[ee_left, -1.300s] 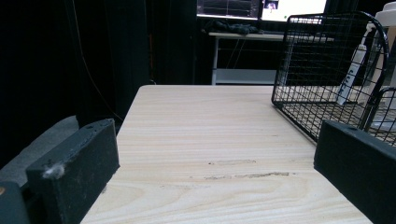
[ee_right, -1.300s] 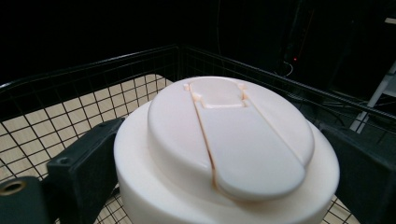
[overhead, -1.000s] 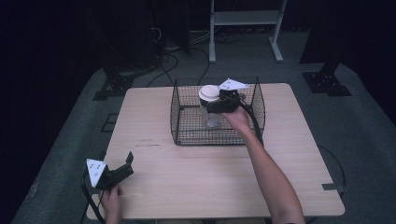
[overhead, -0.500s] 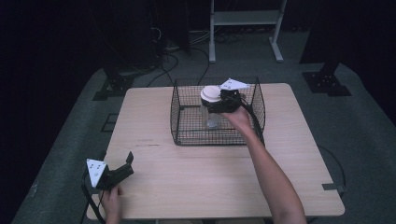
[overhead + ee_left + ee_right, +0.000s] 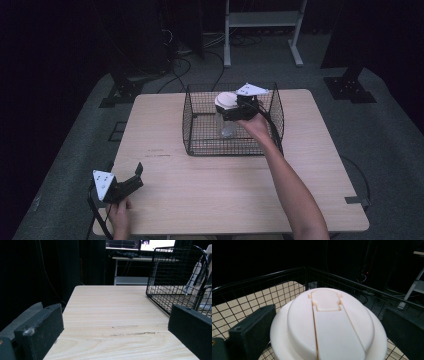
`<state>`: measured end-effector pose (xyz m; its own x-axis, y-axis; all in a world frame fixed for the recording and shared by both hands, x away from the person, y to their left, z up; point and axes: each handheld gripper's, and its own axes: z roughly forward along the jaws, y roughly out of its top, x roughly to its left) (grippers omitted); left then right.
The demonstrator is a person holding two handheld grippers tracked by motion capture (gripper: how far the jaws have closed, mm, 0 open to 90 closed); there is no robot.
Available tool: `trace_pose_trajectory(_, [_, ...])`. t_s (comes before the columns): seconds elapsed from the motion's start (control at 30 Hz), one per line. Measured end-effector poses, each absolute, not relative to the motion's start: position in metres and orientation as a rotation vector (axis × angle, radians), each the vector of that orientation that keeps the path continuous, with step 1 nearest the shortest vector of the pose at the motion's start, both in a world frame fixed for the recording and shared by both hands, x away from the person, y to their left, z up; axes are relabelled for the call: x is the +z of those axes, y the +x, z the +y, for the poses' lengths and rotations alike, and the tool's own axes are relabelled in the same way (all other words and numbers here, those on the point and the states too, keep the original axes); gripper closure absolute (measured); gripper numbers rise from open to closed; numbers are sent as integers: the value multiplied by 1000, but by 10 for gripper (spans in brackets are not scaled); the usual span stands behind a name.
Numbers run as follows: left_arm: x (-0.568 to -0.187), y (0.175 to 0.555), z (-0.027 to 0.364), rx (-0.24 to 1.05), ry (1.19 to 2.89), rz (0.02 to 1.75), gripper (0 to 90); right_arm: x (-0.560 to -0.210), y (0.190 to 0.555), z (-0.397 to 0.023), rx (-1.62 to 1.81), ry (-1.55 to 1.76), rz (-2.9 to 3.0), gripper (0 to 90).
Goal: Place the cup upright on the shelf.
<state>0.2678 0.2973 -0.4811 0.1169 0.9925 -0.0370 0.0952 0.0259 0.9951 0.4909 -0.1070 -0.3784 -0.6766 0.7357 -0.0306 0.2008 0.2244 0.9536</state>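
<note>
I am holding the right gripper [image 5: 235, 112] inside the wire basket [image 5: 200, 145]; its jaws are standing apart on either side of the white lid [image 5: 327, 325] of a clear jar [image 5: 227, 127], and I cannot tell whether they are touching it; nothing has shifted over the last second, so I judge the grasp unfinished; the left gripper [image 5: 131, 181] is resting wide open on the table [image 5: 210, 190], bare wood between its jaws.

One wire basket [image 5: 200, 135], one white-lidded jar [image 5: 227, 107], two grippers [image 5: 131, 181] [image 5: 231, 113], one table [image 5: 210, 200]
</note>
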Motion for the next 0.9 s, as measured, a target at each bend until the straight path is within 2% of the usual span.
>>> trace_pose_trajectory(0.9, [-481, 267, 297, 1052, 1307, 1199, 0, -339, 462, -126, 1568, 802, 1946, 2])
